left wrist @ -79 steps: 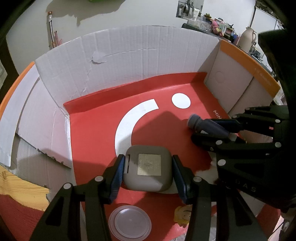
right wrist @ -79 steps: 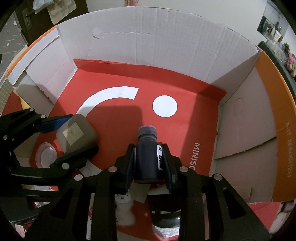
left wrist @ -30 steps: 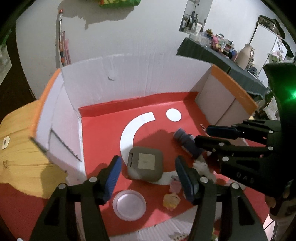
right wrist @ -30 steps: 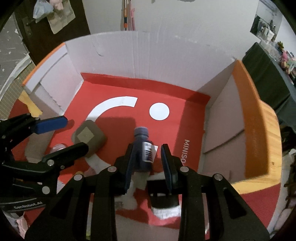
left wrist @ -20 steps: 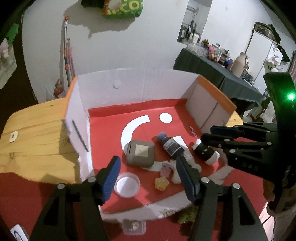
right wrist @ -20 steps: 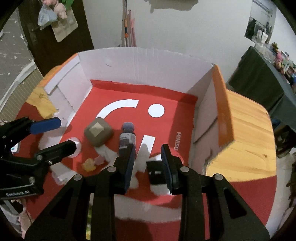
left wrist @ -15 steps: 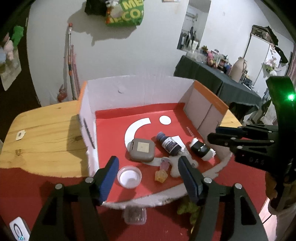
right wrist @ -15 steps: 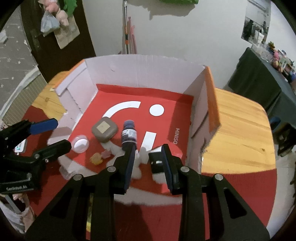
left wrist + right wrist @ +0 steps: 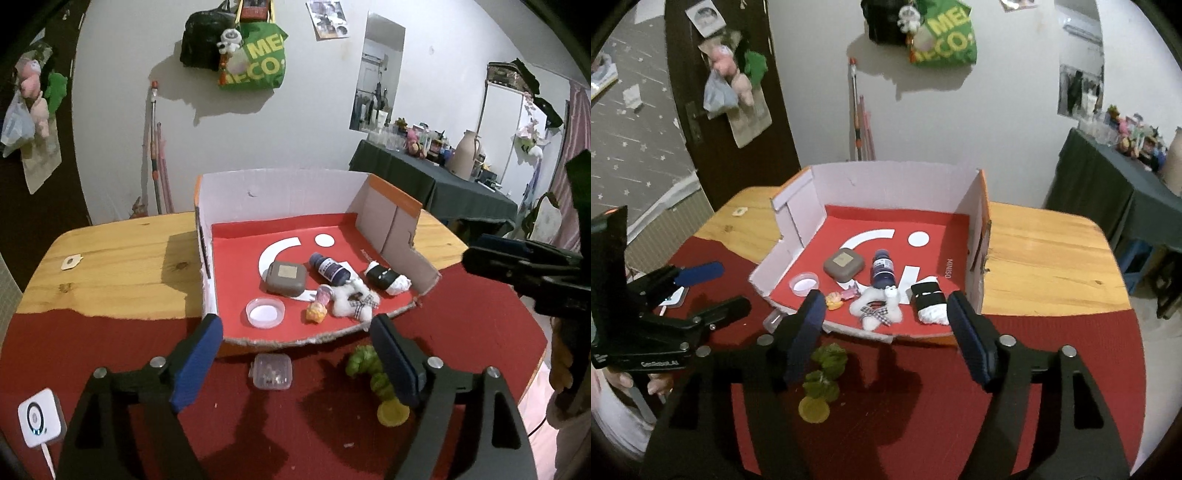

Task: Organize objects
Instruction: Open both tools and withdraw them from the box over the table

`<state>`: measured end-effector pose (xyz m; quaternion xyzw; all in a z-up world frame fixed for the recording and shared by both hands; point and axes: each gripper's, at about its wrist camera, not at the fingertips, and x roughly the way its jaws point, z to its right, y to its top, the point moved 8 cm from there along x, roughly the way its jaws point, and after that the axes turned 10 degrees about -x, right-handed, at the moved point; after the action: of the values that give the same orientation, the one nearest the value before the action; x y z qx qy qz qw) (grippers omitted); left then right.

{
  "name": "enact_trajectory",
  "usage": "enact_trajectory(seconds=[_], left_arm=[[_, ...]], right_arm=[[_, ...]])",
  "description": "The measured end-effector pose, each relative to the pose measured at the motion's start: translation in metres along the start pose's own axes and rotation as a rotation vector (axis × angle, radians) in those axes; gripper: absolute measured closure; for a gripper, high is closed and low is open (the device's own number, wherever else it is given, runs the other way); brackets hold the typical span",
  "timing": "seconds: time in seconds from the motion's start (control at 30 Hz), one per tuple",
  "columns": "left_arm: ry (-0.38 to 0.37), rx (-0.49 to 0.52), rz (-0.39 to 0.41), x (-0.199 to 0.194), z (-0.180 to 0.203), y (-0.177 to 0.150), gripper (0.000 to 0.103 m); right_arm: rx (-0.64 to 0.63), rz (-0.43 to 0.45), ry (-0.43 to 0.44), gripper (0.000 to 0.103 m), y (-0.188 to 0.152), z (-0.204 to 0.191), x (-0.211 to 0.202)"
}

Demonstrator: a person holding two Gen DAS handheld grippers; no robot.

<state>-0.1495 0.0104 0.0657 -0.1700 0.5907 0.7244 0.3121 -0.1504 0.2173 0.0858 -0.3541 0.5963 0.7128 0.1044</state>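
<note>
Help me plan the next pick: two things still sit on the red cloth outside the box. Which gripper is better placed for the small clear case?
Probably the left gripper. The small clear case lies almost centred ahead of its opening fingers, with nothing between them. The right gripper lines up nearer the green toy.

Rounded light-wood table (image 9: 122, 258), near half under dark red cloth (image 9: 110, 354). Mid-frame: open white cardboard box with red floor (image 9: 280, 195). On cloth before it: small clear plastic lidded case (image 9: 272, 371), green plush toy with yellow base (image 9: 373, 369). Lower left: white square device (image 9: 38, 417). Small pale tag (image 9: 70, 261) on bare wood, left.
</note>
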Motion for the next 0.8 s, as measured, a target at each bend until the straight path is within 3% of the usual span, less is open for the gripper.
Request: enact_trajectory(seconds=[0.2,0.37,0.57,0.8], left_arm=[[-0.007,-0.027,0.005,-0.009,-0.001,-0.020,0.014],[0.003,-0.018,0.008,-0.014,0.001,-0.037,0.009],[0.009,-0.013,-0.012,-0.014,0.003,-0.055,0.008],[0.008,-0.053,-0.037,-0.009,-0.001,-0.074,0.006]], right_arm=[[0.018,0.054,-0.015,0.025,-0.017,-0.013,-0.021],[-0.045,0.088,-0.093,0.018,-0.031,-0.027,-0.031],[-0.080,0.072,-0.117,0.013,-0.055,-0.041,-0.021],[0.022,0.006,-0.066,0.013,-0.090,-0.036,0.005]])
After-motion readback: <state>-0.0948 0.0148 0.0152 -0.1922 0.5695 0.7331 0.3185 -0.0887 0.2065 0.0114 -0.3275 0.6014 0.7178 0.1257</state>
